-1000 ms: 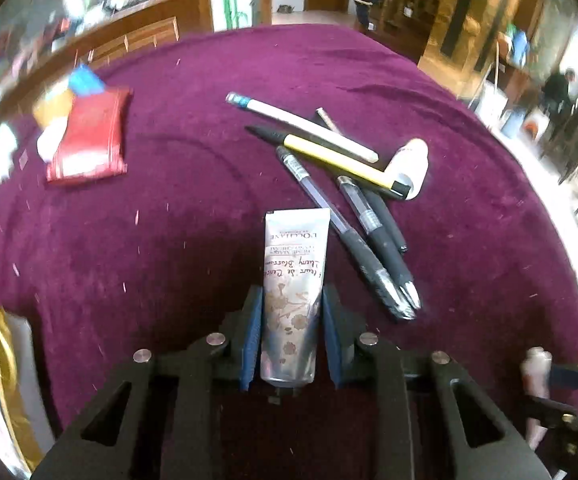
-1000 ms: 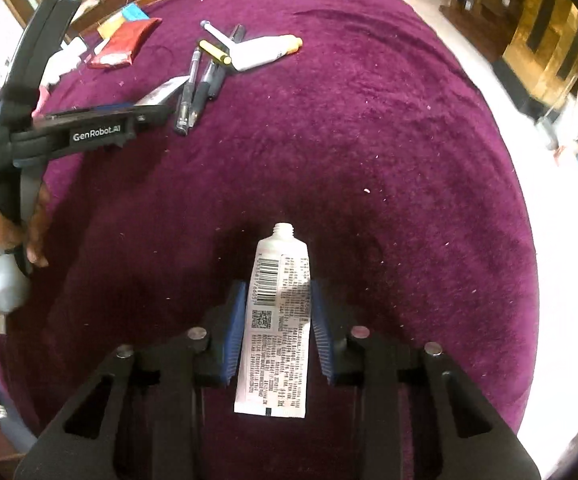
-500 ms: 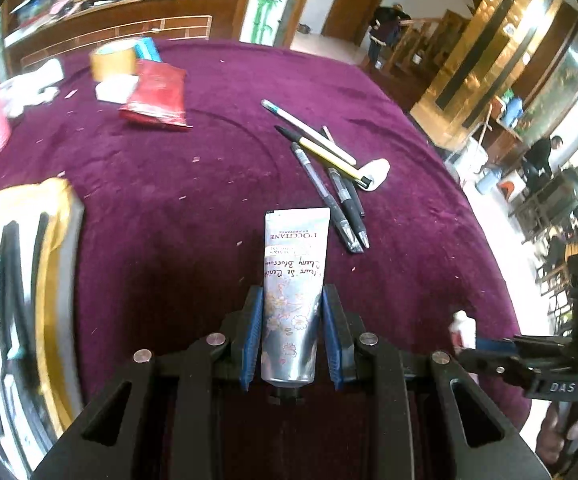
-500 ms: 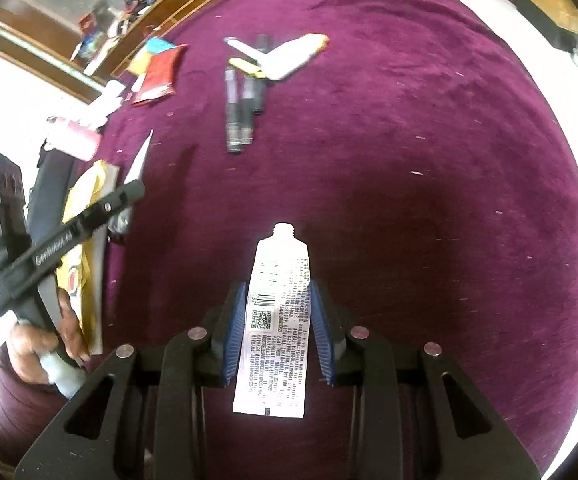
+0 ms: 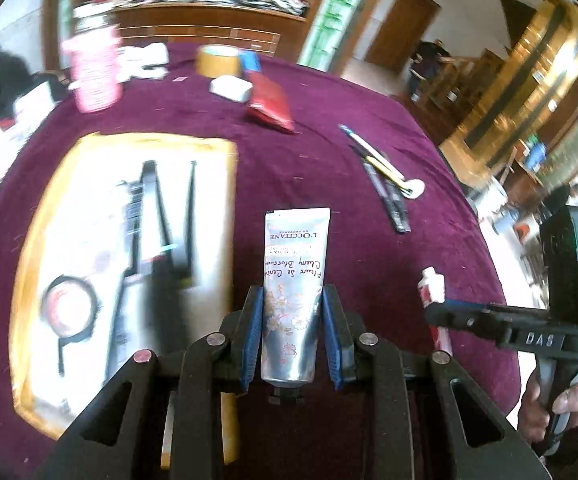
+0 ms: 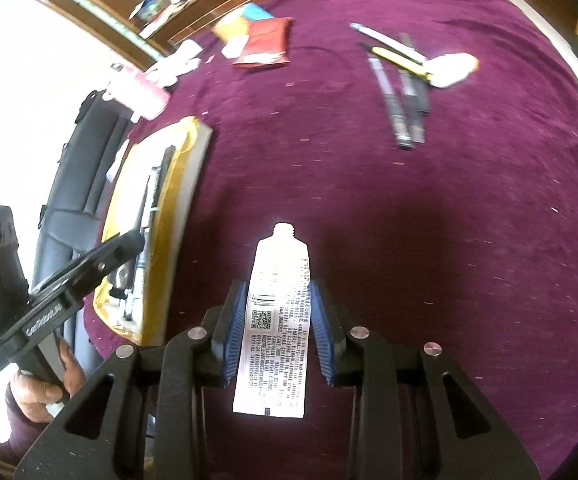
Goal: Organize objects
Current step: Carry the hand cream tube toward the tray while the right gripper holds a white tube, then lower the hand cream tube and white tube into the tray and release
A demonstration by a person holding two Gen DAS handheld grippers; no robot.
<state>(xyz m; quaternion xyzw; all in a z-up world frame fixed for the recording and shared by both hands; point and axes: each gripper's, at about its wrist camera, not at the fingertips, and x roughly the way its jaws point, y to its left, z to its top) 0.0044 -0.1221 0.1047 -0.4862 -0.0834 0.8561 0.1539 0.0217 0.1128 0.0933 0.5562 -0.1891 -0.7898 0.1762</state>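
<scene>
My left gripper is shut on a silver hand cream tube with a floral print, held above the purple tablecloth, cap end toward the camera. My right gripper is shut on a white capless tube with a barcode, nozzle pointing away. A gold-rimmed white tray with dark slim items and a round compact lies left of the cream tube; in the right wrist view the tray lies at the left. Each gripper shows in the other's view: the right one, the left one.
A cluster of pens with a white tube lies at the far right; the same pens show in the right wrist view. A red packet, tape roll and pink bottle stand farther back. A black chair stands beside the table.
Both grippers have risen and swung left with their tubes still clamped. The pens have slid to the right and farther off; the gold-rimmed tray has come into view at the left.
</scene>
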